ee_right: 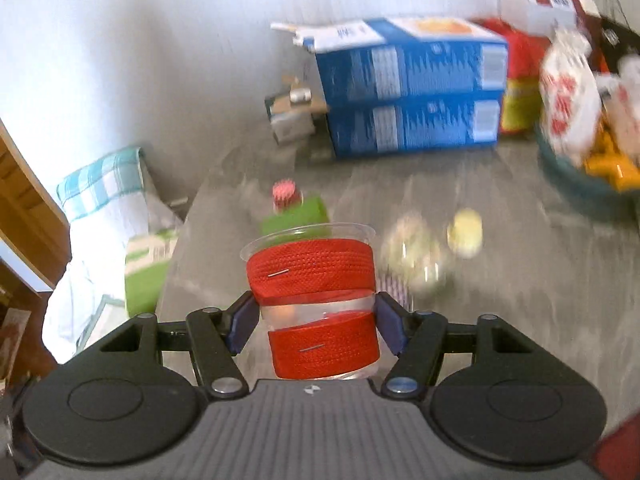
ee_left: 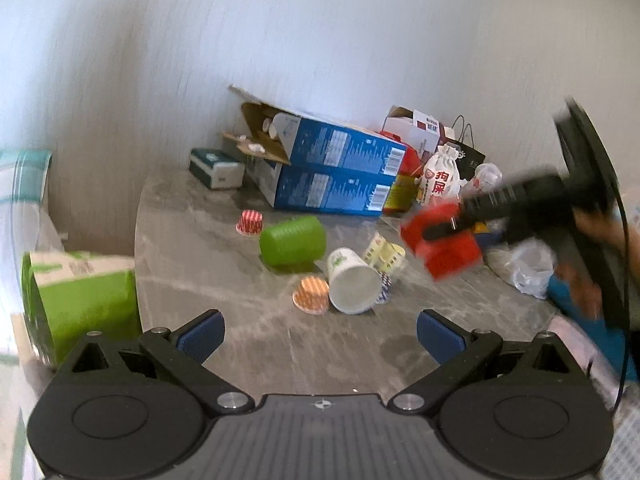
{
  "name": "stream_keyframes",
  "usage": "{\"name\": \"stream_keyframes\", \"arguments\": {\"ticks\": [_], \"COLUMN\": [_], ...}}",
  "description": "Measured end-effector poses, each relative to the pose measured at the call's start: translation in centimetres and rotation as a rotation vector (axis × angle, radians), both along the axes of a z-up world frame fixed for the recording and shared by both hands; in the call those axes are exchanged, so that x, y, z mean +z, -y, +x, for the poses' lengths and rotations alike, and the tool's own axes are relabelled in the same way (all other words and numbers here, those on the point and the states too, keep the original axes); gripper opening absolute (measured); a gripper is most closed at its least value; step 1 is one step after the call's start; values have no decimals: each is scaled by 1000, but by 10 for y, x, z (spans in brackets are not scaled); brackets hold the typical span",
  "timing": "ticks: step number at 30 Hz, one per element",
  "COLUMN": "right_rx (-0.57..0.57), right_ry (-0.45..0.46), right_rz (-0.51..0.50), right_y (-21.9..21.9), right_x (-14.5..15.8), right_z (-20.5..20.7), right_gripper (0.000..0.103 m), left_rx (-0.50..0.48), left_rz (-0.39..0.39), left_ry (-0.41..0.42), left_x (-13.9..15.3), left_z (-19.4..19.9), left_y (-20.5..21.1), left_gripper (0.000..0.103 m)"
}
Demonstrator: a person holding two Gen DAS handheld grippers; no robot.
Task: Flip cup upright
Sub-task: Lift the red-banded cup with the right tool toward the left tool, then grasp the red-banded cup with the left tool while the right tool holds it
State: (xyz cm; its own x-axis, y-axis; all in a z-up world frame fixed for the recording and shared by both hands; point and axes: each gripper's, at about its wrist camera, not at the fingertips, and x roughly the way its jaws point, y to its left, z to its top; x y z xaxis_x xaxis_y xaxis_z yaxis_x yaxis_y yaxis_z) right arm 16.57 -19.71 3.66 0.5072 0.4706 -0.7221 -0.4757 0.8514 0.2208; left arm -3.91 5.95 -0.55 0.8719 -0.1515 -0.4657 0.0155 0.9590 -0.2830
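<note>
Cup point(ee_right: 316, 300): clear plastic, wrapped in two red woven bands, sits at lower centre of the right wrist view, rim toward the top of the frame. Right hand-held gripper point(ee_right: 316, 322) is clamped on it; the blue pads point(ee_right: 244, 320) press the clear strip between the two red bands, one on each side. Cup is clear of the desk point(ee_right: 500, 280) surface in this view. Background heavily motion-blurred.

Left wrist view: the same cup point(ee_left: 442, 242) appears right of centre, tilted, held by the right hand-held gripper point(ee_left: 452, 224), whose black body reaches in from the right edge. Blur prevents reading the exact tilt.

Left hand-held gripper point(ee_left: 320, 336): spread wide, blue pads point(ee_left: 200, 336) well apart at lower frame, nothing between them, touching nothing. The cup lies up and to the right of it, well apart.

On the desk in the middle of the left view: a green cup point(ee_left: 292, 242) on its side, a white paper cup point(ee_left: 352, 282) on its side with mouth toward the camera, and an orange striped cupcake liner point(ee_left: 310, 294) just beside it. Two stacked blue boxes point(ee_left: 336, 176) stand behind, against the wall.
</note>
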Motion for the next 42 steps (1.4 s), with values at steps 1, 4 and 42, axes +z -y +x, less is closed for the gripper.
{"name": "stream_keyframes", "arguments": {"ticks": [1,4,42], "right_rx": [-5,-24,129], "right_ry": [-13,-61,-106], "right_rz": [4,36,41], "right_y": [3,10,-11], "right_x": [-8,-35,-131], "right_z": [-9,-34,-92], "right_gripper": [65,65,79], "left_rx": [0,6,34], "left_rz": [-17,-59,-285], "left_ry": [-9,-33,-602], "left_x": [-1,-2,-64], "left_z": [-3,-10,103], "left_y": [-2,-7,49], "left_gripper": [103,103,93]}}
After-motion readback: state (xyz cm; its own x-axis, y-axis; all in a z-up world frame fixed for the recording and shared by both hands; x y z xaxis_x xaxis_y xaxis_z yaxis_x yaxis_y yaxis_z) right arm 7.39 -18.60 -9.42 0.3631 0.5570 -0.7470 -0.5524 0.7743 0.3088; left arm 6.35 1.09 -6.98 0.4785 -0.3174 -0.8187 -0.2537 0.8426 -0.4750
